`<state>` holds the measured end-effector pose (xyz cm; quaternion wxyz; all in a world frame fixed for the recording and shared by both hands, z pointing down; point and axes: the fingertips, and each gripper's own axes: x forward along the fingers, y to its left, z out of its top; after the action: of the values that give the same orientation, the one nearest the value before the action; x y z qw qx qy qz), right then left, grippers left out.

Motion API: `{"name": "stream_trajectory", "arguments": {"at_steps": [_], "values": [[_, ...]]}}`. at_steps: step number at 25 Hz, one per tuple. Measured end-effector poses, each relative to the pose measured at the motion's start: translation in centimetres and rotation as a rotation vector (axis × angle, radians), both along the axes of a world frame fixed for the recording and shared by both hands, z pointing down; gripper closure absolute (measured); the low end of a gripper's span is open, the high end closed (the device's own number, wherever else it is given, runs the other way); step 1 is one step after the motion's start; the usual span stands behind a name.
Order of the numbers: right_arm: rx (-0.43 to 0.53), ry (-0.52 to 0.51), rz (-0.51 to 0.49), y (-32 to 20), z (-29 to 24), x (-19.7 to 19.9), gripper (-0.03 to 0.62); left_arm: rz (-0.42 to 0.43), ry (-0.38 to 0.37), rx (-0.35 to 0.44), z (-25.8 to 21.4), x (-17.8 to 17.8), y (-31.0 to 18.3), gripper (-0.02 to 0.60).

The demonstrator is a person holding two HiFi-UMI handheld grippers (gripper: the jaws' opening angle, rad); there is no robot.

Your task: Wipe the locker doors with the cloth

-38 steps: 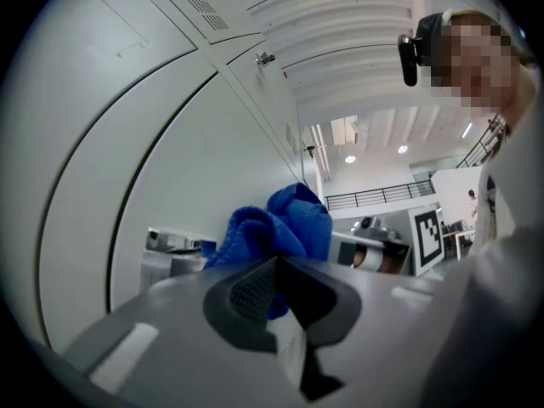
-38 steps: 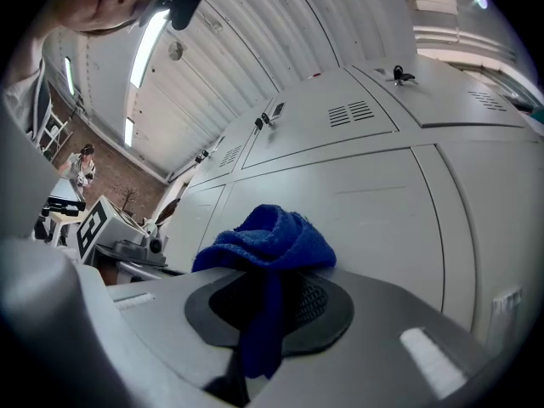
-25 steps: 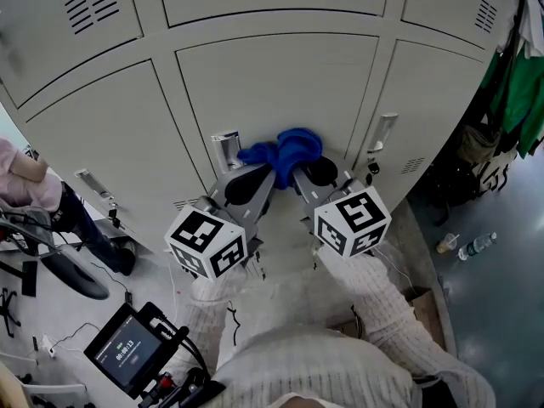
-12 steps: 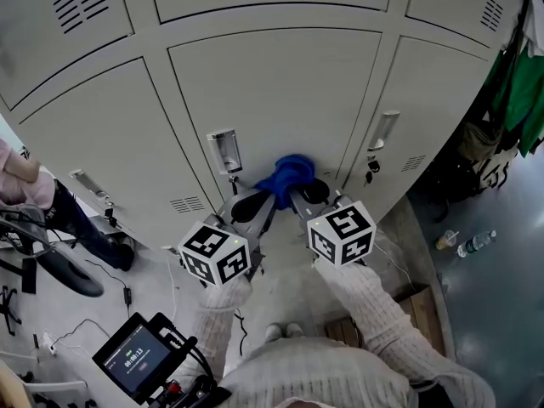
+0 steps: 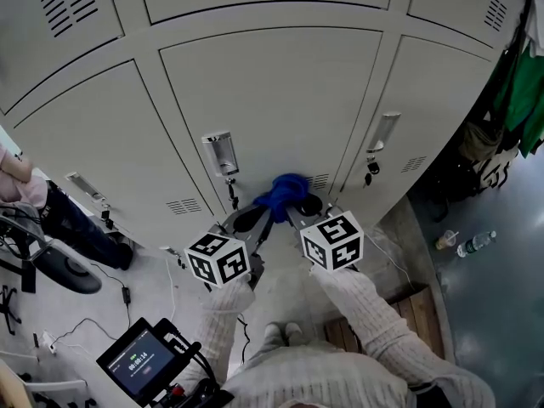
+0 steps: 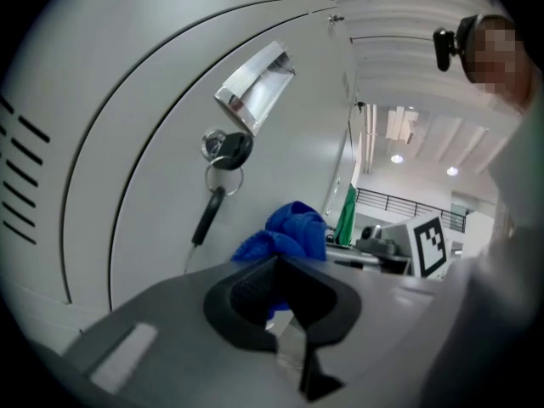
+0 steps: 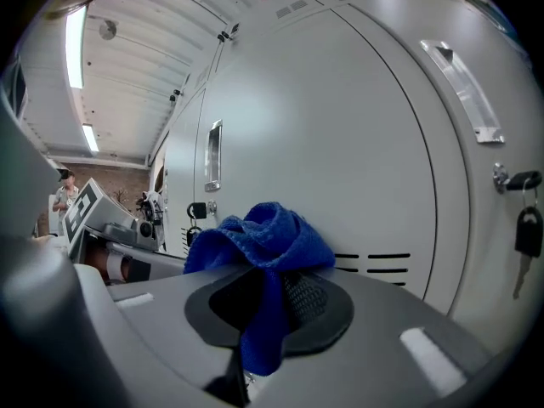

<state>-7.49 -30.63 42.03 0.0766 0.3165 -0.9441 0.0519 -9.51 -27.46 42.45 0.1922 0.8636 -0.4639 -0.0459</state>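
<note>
The locker doors [image 5: 272,100] look like smooth painted metal with a soft satin sheen, the recessed handle [image 6: 255,87] is shiny bare metal, the blue cloth [image 7: 268,232] is nubby and matt, and the right gripper [image 7: 265,291] is matt grey plastic with black textured pads [image 7: 310,300].

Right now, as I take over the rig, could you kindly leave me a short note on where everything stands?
Grippers: the left gripper has its tongs shut on an edge of the blue cloth. The right gripper has its tongs shut on the cloth too, with a fold hanging between them.
Cloth: bunched between both grippers, low on the middle locker door, by the vent slots and right of the key in its lock.
Done: cannot tell; the doors show no wipe marks.
Left: probably this door's bottom strip, then the neighbouring doors.
</note>
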Motion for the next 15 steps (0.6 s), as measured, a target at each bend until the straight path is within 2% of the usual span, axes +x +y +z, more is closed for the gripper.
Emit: {"name": "stream_trajectory", "arguments": {"at_steps": [6, 11, 15], "values": [[-0.036, 0.019, -0.001, -0.1, 1.6, 0.0, 0.548, -0.026, -0.018, -0.025, 1.4, 0.1, 0.0, 0.577], [-0.060, 0.038, -0.006, 0.1, 2.7, -0.1, 0.546, -0.033, -0.005, -0.063, 2.4, 0.1, 0.2, 0.577], [-0.089, 0.041, -0.012, -0.2, 2.7, 0.3, 0.547, -0.032, -0.042, -0.058, 1.9, 0.7, 0.3, 0.578]]}}
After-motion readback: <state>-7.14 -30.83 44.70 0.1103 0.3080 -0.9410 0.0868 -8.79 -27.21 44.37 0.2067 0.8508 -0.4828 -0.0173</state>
